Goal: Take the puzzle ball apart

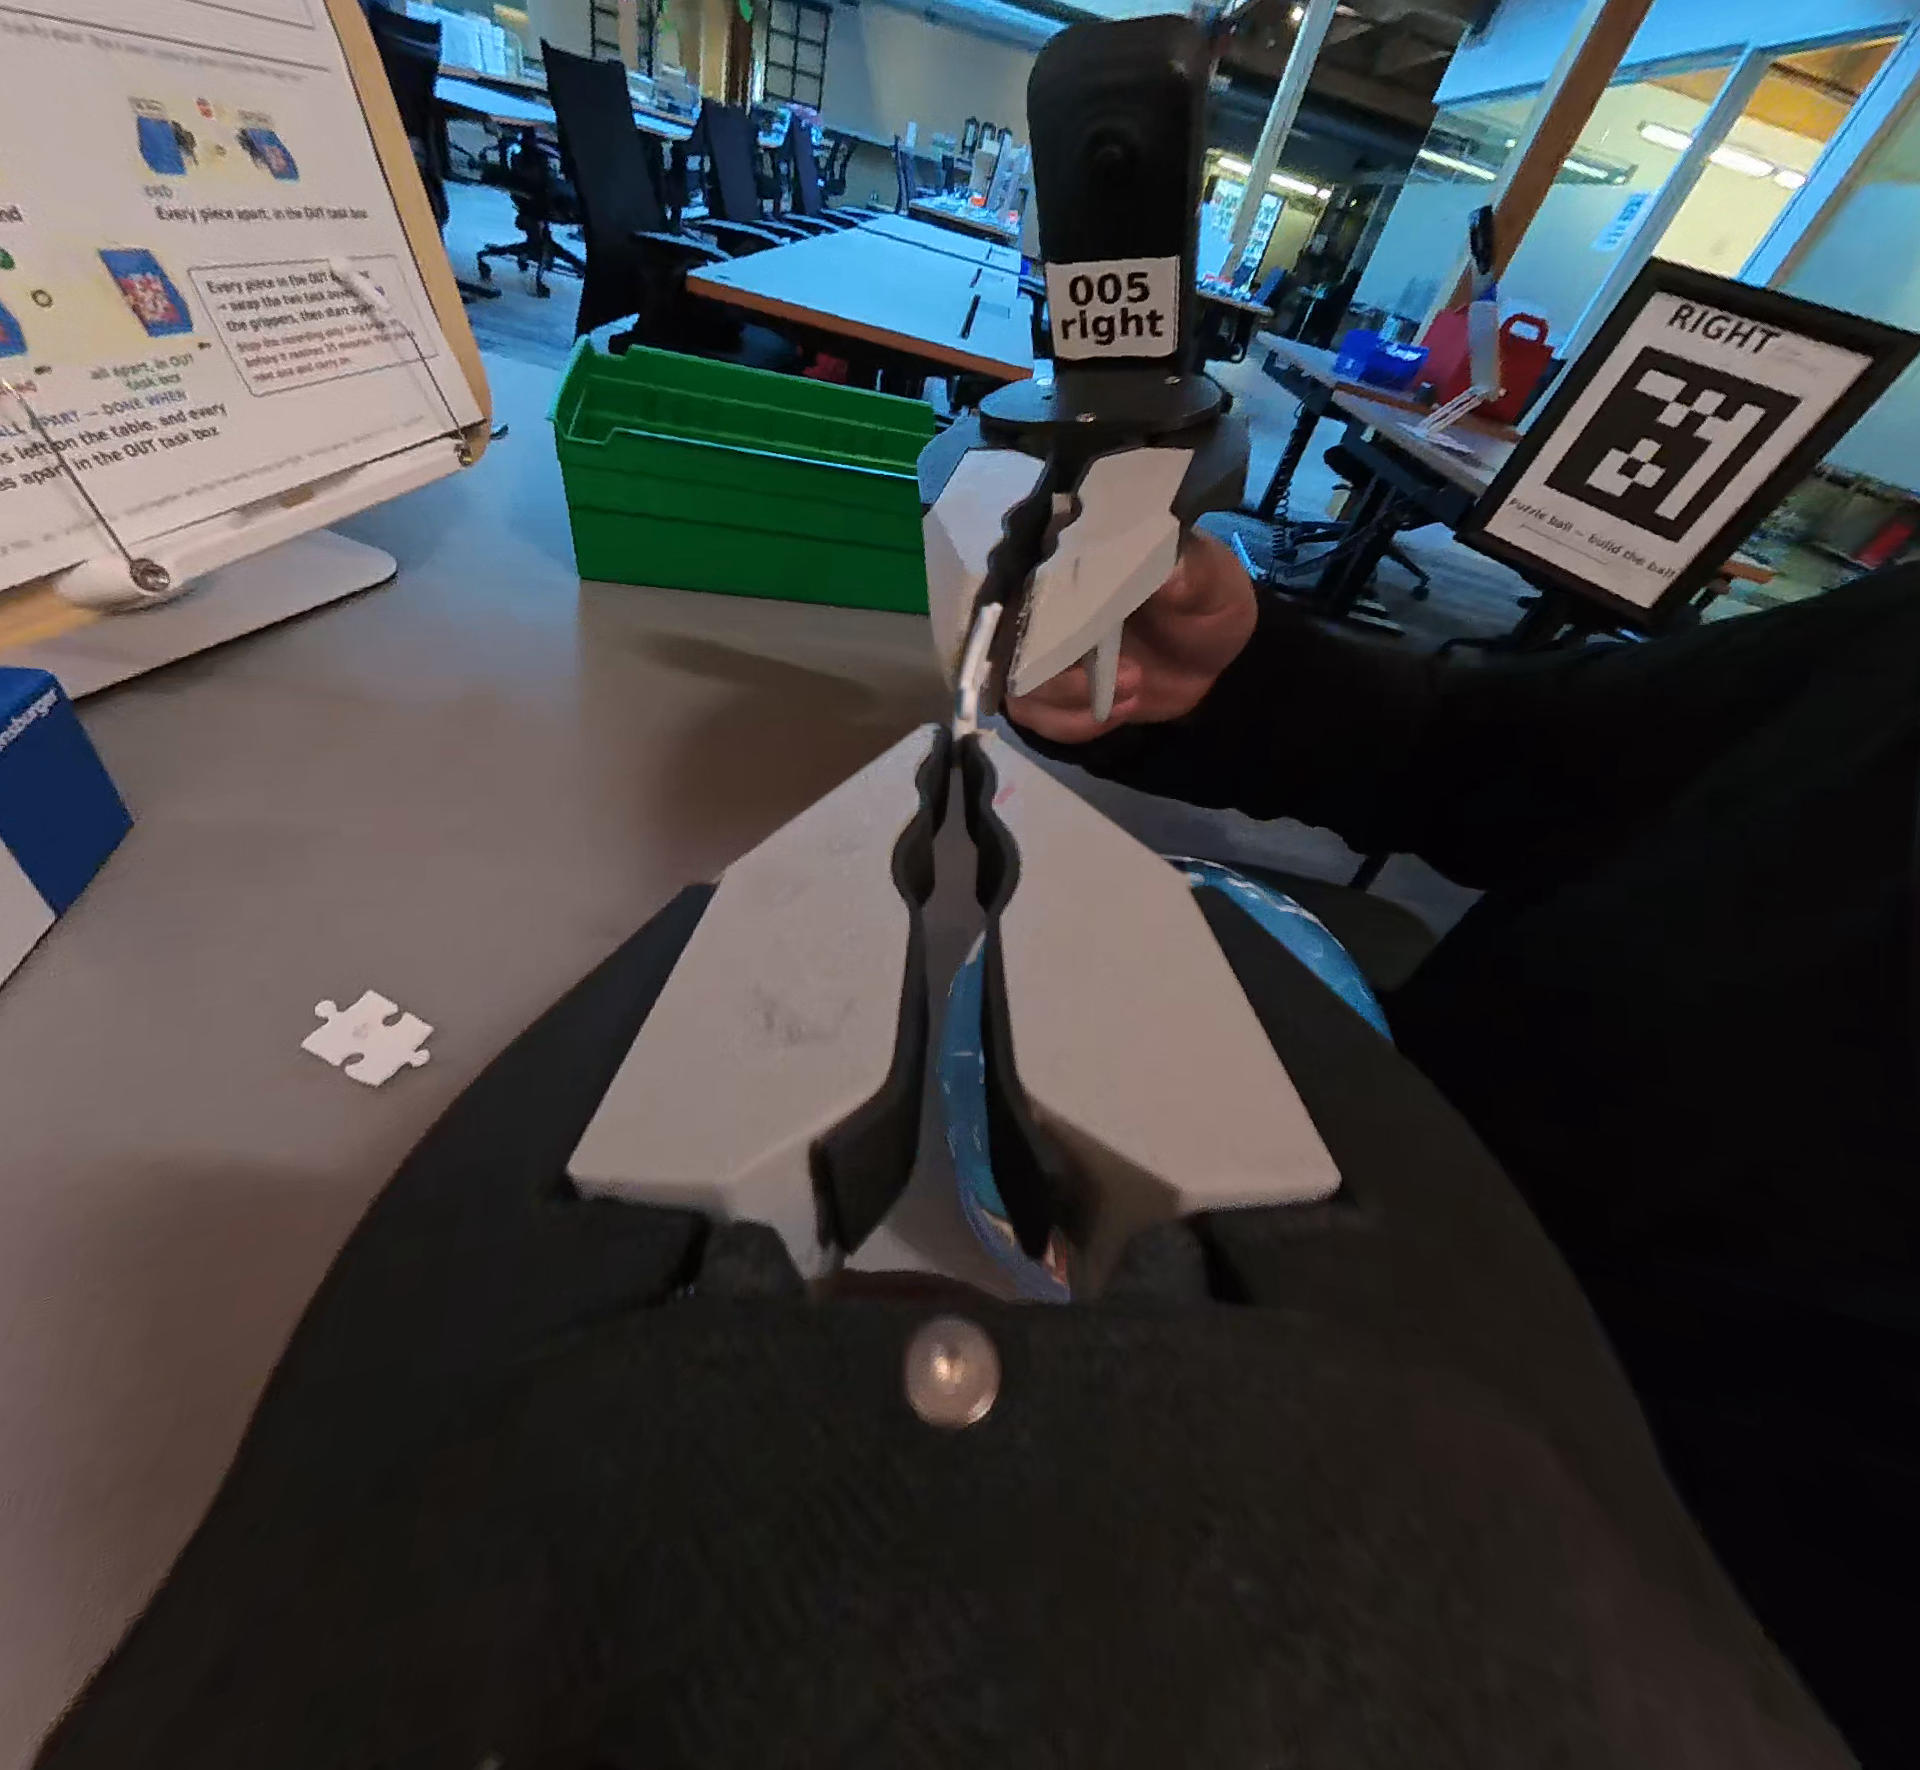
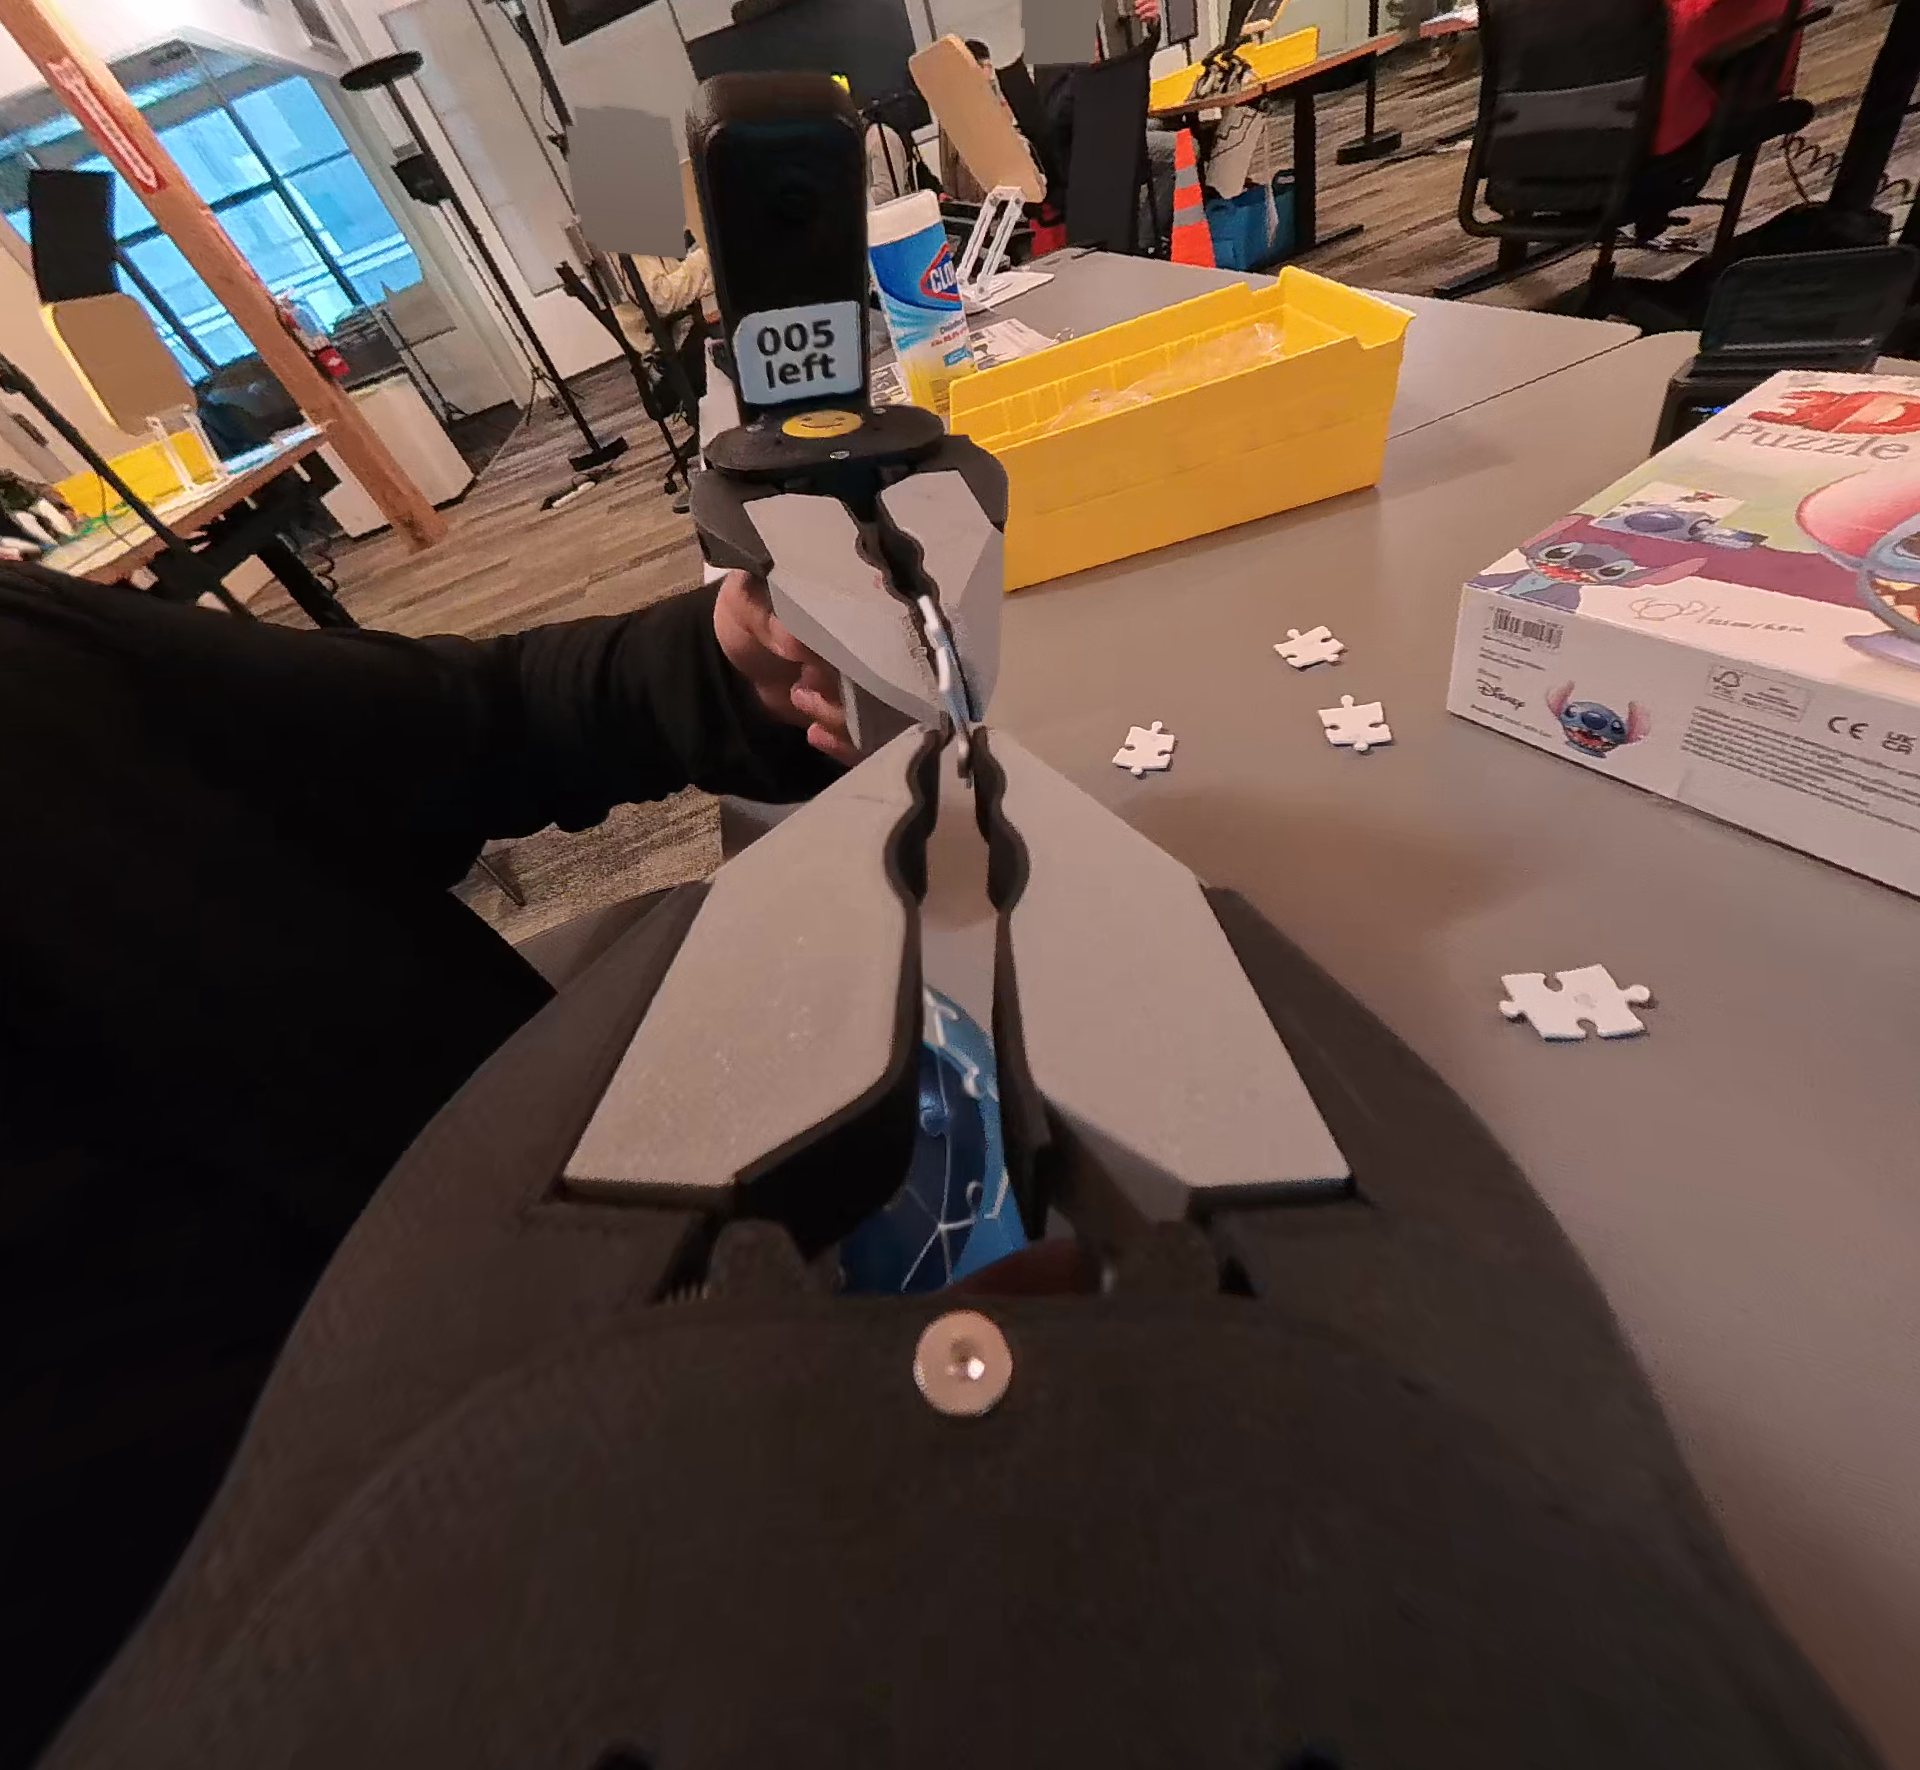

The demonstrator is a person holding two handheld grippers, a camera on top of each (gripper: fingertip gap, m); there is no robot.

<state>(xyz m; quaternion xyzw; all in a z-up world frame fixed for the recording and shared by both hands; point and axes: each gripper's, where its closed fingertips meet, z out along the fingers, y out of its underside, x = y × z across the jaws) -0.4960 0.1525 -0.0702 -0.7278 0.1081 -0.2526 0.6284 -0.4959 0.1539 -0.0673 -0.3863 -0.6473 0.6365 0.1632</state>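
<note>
Left wrist view — both jaws clamped tip-to-tip on small white puzzle pieces (image 1: 977, 671); puzzle ball (image 2: 961, 1149) beneath.

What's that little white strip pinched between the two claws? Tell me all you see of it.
The white strip is a thin, flat run of puzzle pieces seen edge-on, pale with a bluish side, apparently plastic or card. It hangs in the air above the grey table, bridging the left claw and right claw, both shut on its ends.
</note>
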